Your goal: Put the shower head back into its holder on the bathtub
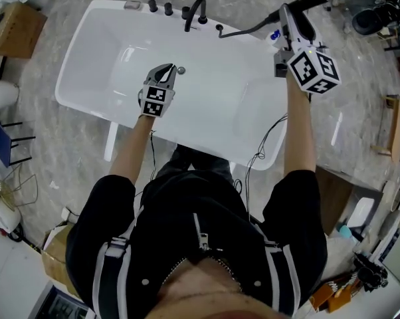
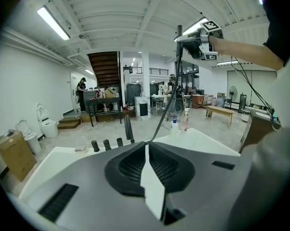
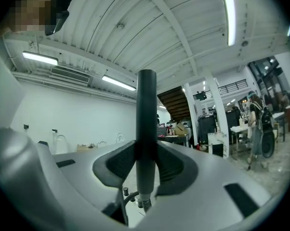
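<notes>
A white bathtub (image 1: 80, 52) lies below me, with a black faucet (image 1: 195, 12) and black knobs (image 1: 160, 7) on its far rim. My right gripper (image 1: 286, 20) is raised over the tub's right end, shut on the black shower head handle (image 1: 307, 1). Its hose (image 1: 246, 27) runs down to the rim beside the faucet. In the right gripper view the handle (image 3: 146, 129) stands upright, clamped between the pads. My left gripper (image 1: 168, 69) hovers over the middle of the tub, shut with nothing in it, near the drain (image 1: 181, 70). The holder itself I cannot make out.
A cardboard box (image 1: 14, 28) sits on the floor left of the tub. Cables hang over the near rim (image 1: 260, 155). Spray bottles (image 2: 174, 124) stand beyond the tub, toilets (image 2: 46, 124) against the left wall, and tables with people further back.
</notes>
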The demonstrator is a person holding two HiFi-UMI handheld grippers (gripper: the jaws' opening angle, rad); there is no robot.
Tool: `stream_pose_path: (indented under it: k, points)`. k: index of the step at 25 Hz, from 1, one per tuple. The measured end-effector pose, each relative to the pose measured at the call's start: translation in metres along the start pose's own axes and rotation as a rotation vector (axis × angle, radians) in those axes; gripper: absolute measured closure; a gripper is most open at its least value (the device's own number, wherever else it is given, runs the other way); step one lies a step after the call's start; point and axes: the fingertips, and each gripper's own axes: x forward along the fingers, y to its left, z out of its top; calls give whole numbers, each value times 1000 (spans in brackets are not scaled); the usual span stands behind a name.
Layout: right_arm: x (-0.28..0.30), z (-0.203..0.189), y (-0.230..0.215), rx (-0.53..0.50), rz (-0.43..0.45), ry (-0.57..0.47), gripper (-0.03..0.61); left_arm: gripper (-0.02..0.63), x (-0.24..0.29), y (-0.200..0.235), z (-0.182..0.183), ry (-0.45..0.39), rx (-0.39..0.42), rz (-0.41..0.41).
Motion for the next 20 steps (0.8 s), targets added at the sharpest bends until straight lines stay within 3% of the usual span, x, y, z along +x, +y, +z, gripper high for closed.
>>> stream_pose_path:
  k: [7,20]
  points:
    - [26,-16,-6,-1,15,23,442,574,-3,2,-11,7,-37,28]
    - [67,-92,-24,3,34,149,443,574,-3,3,-29,24,-96,71]
